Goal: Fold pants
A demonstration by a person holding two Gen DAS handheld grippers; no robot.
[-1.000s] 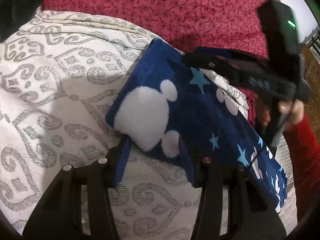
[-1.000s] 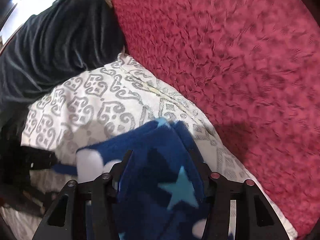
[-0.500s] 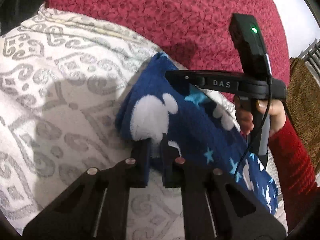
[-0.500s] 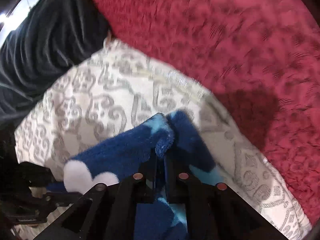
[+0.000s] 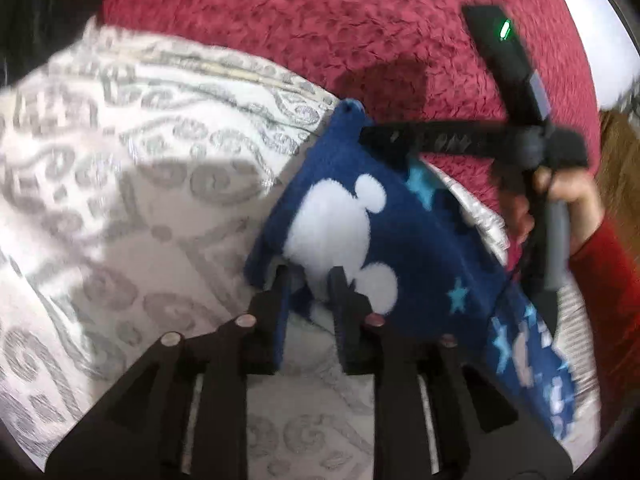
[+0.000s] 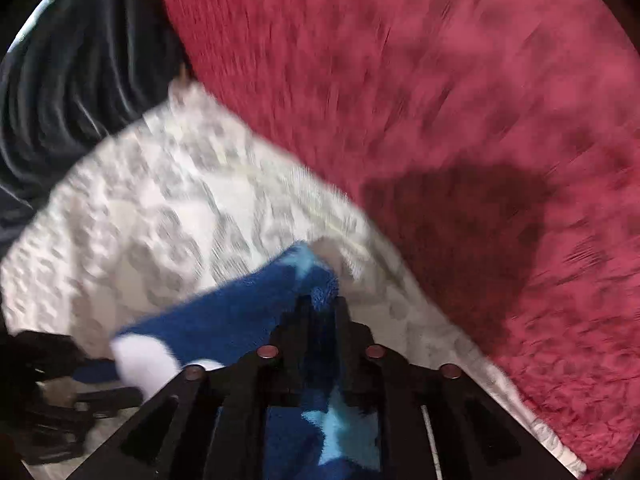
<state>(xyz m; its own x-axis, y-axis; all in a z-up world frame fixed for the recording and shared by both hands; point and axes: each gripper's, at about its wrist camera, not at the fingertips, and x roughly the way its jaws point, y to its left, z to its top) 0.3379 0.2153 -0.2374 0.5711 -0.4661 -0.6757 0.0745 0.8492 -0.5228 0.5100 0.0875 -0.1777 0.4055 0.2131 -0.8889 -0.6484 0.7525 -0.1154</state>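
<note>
The red bedspread [image 5: 280, 12] fills the far field ahead of both tools, and the white-and-grey patterned blanket [image 5: 120, 200] lies nearer, under and to the left of the left gripper [image 5: 310, 280]. The pants [image 5: 380, 240], blue fleece with white mouse heads and pale stars, lie on that blanket straight ahead of the left gripper and run back to its right, toward the person's hand [image 5: 568, 196] in a red sleeve [image 5: 608, 280].

The fleece looks thick, soft and light. It should drape and slump rather than hold a crease, and its pile probably gives the pads good purchase, so slipping seems a small risk. The sensible places to take hold are the two end corners of the folded edge, pinching all layers together, which is about where both tools sit.

The left gripper's jaws have just been opening after a pinch; the near corner of the fabric sits between them with a visible gap, so they no longer appear to clamp it. The right gripper [image 6: 320, 308] has also just eased slightly, yet its fingers remain nearly closed on the far corner of the pants [image 6: 240, 320], and blue pile bunches between them.

Hard to make out: the right wrist view is smeared with blur, so the pad contact there is a judgement. The waistband and leg ends are not identifiable, how many layers are stacked is hidden, and the garment's lower right end runs out of sight. A dark cloth [image 6: 80, 72] sits far left of the right gripper.
</note>
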